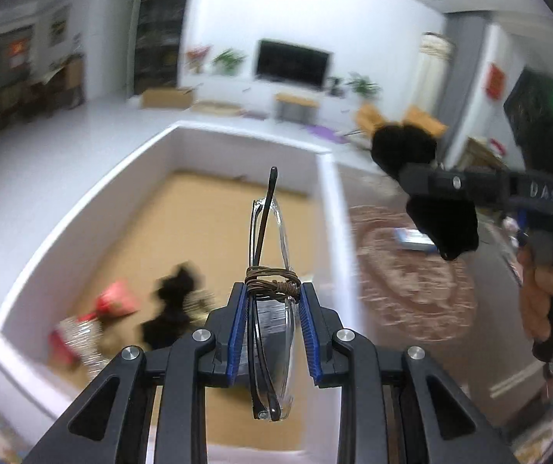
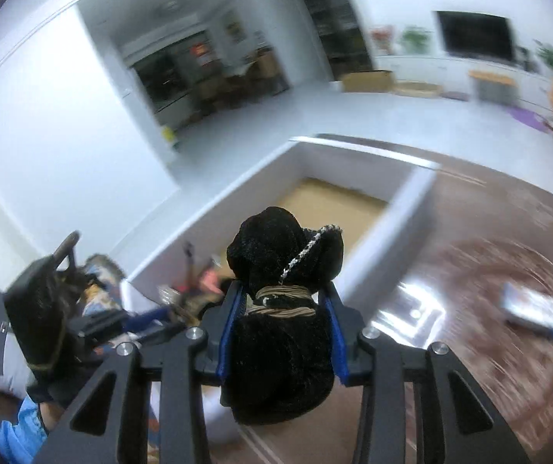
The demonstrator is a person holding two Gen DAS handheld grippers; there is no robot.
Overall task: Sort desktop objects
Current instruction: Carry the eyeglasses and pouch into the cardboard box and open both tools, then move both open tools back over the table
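In the left wrist view, we see our left gripper [image 1: 272, 301] clamped narrow on a pair of folded eyeglasses [image 1: 270, 255] with clear lenses and dark temples, a brown cord wound around the frame just at the fingertips. The glasses hang above a white-walled box [image 1: 83, 208] with a cardboard-coloured bottom, where a black soft item [image 1: 174, 305] and some red and silvery bits [image 1: 87, 321] lie blurred near its left corner. To the right, our right gripper [image 1: 427, 193] shows from the side, held by a hand [image 1: 543, 301], with a black plush pouch [image 1: 442, 228] pinched in it, over a brown patterned tabletop [image 1: 411, 282]. In the right wrist view, our right gripper [image 2: 284, 305] is closed on that black plush pouch [image 2: 284, 255], which carries a beaded strand and a coil of brown cord at the fingertips. It sits over the near edge of the white box [image 2: 404, 228]. At the left we see our left gripper [image 2: 44, 297] from the side, too blurred to read its jaws, and on the tabletop [image 2: 489, 348] at the right a blue and white packet [image 2: 539, 313] lies well apart from the box.
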